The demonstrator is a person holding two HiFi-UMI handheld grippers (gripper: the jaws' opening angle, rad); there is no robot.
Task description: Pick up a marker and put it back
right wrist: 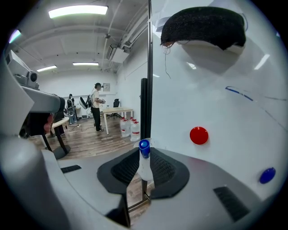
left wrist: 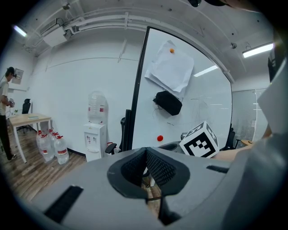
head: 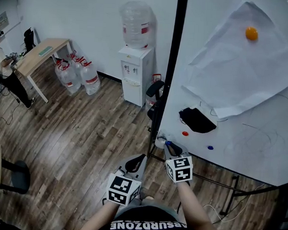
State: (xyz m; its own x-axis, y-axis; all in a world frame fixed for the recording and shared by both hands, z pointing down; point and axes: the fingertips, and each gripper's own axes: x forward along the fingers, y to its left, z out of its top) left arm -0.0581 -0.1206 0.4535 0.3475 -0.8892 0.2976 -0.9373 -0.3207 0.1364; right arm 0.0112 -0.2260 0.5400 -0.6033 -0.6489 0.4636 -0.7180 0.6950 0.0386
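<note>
- The right hand-held gripper (right wrist: 144, 155) pinches a blue-tipped marker (right wrist: 144, 164) by its white barrel, just beside the whiteboard (right wrist: 225, 112).
- The marker is probably light, stiff, smooth plastic and so slippery; a mid-barrel hold suits it.
- The left hand-held gripper (left wrist: 146, 153) is pressed together and empty.

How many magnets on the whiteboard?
3: orange magnet on the paper near the top, red magnet below the black eraser, blue magnet right of it. Paper may hide more.

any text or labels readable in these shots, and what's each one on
"ABSURDZONE": black shirt
"SIX-SIX": same shirt, line beneath
Smaller shirt line at the frame edge: too small
Red labels on the water jugs and dispenser bottle: blurred
Gripper cubes: patterns, no words
</note>
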